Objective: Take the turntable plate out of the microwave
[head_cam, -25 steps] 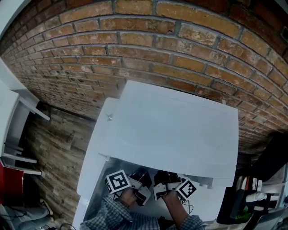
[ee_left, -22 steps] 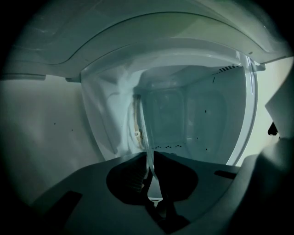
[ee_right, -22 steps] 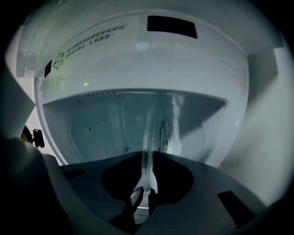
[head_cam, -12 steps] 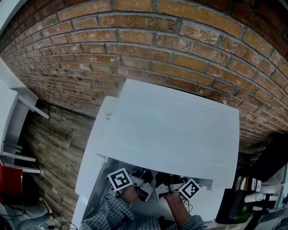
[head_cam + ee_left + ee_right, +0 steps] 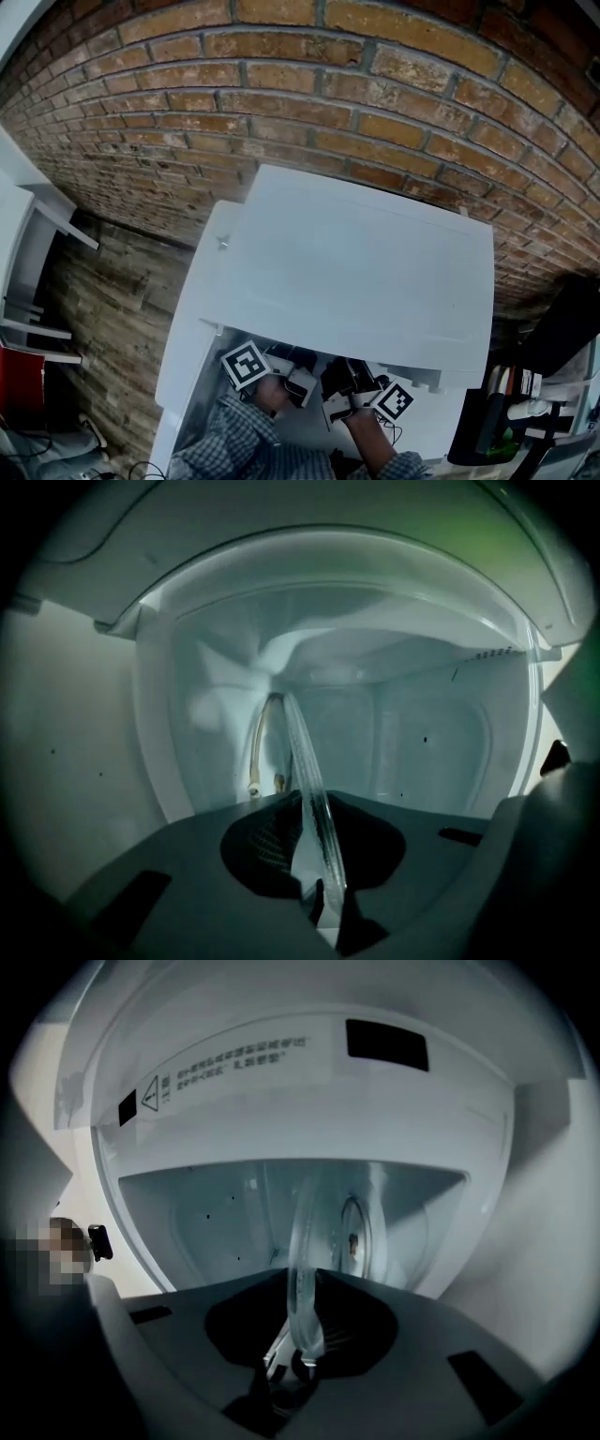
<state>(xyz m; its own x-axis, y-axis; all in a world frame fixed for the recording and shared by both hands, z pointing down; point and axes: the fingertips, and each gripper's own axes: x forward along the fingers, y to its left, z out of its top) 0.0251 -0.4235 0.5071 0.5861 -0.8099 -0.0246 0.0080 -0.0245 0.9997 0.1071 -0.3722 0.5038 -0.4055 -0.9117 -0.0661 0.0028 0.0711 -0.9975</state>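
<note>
The white microwave (image 5: 356, 272) fills the middle of the head view, seen from above. Both hands reach under its front edge. My left gripper (image 5: 284, 364) and right gripper (image 5: 349, 382) sit side by side there, fingertips hidden. In the left gripper view the clear glass turntable plate (image 5: 305, 771) runs edge-on out of the cavity into the left gripper (image 5: 323, 892). In the right gripper view the plate's rim (image 5: 305, 1241) stands between the jaws of the right gripper (image 5: 302, 1354). Both pairs of jaws have just been opening a little, with the rim still between them.
A brick wall (image 5: 375, 84) stands behind the microwave. Wood flooring (image 5: 112, 309) and white shelving (image 5: 37, 244) lie to the left, dark clutter (image 5: 562, 347) to the right. A warning label (image 5: 234, 1063) marks the frame above the cavity opening.
The left gripper's marker cube has moved slightly up the picture toward the microwave front. The right gripper has hardly shifted.
</note>
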